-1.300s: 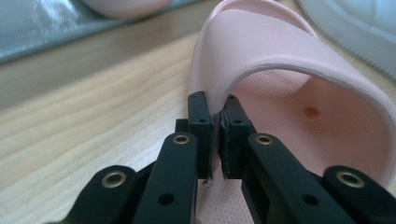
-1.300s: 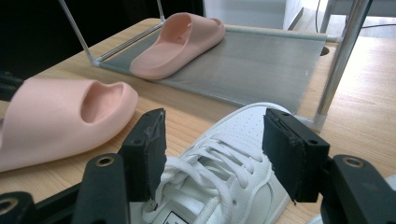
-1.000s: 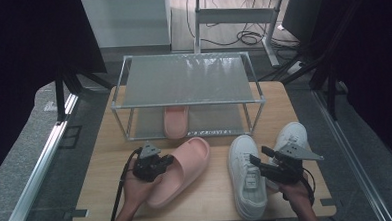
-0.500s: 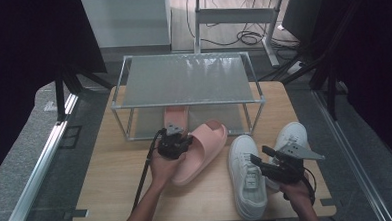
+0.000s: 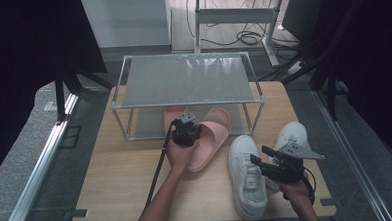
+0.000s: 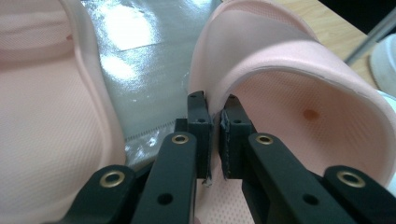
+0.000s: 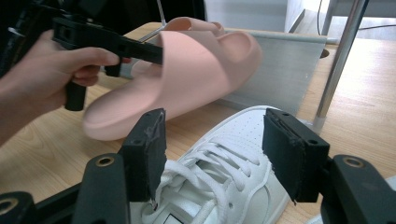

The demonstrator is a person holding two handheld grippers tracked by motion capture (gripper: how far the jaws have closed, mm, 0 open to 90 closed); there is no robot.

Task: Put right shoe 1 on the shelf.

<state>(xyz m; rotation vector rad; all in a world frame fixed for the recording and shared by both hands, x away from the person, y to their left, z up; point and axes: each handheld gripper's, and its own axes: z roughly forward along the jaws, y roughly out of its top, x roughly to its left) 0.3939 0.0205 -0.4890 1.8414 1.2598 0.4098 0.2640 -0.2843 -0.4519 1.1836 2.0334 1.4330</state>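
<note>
the left tongs (image 5: 186,131) are clenched on the side edge of the pink slipper (image 5: 207,137), whose toe pokes under the rack (image 5: 185,81) beside its mate (image 5: 173,116). that thin pinch could let it twist and bump a rack post or the mate. the right tongs (image 5: 266,165) hang released over a white sneaker (image 5: 247,173) on the bench (image 5: 122,194).

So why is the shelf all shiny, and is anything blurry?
Left gripper view: white glare from the room light on the grey shelf sheet, and the near pink slipper looks soft, being so close. Right gripper view: the white sneaker is sharp. High view: dark edges, slightly fuzzy.
</note>
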